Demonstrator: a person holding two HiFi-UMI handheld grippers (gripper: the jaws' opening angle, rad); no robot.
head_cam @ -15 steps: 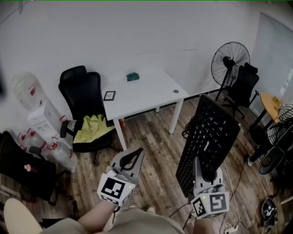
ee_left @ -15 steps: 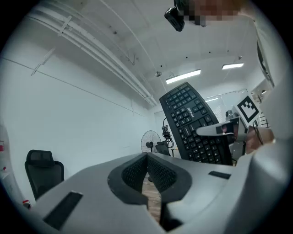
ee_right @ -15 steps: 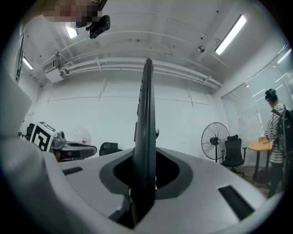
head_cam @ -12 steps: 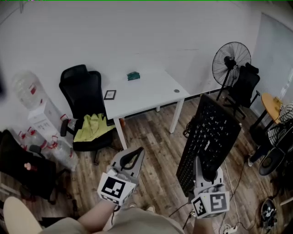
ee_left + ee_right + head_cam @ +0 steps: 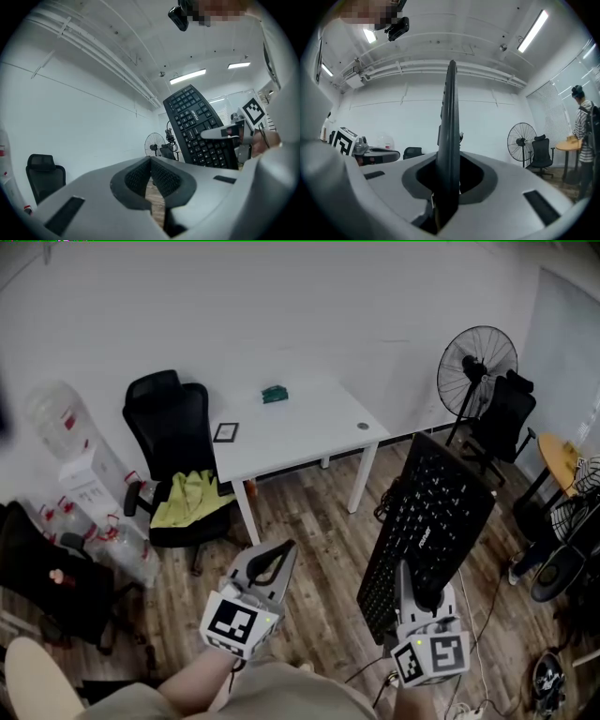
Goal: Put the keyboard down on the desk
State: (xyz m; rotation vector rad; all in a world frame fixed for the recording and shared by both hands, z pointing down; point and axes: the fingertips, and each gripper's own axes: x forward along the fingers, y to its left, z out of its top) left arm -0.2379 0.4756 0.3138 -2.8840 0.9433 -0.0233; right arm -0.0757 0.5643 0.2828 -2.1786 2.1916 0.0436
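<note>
Clamped on the near short end of a long black computer keyboard (image 5: 427,531), the right gripper (image 5: 419,589) has both jaws pressed against the slab, which stands between them. In the right gripper view the keyboard (image 5: 450,131) shows edge-on, as a thin dark blade rising straight up out of the right gripper (image 5: 449,180). The left gripper (image 5: 272,563) is held level beside it and apart from it. Its jaws are closed tip to tip with nothing between them, as the left gripper view shows at the left gripper (image 5: 151,180). That same view catches the key face of the keyboard (image 5: 199,126), turned toward this side.

In the head view the keyboard is in the air, slanting up and away over the brown wooden plank floor (image 5: 309,540). It is well apart from the white rectangular desk (image 5: 300,427), past that desk's near right corner. A small green object (image 5: 273,395) and a small dark-framed flat item (image 5: 224,433) lie on the desk. A black office chair (image 5: 173,442) with a yellow-green cloth (image 5: 187,498) on its seat stands at the desk's left end. A black pedestal fan (image 5: 476,357) stands against the wall to the right.
</note>
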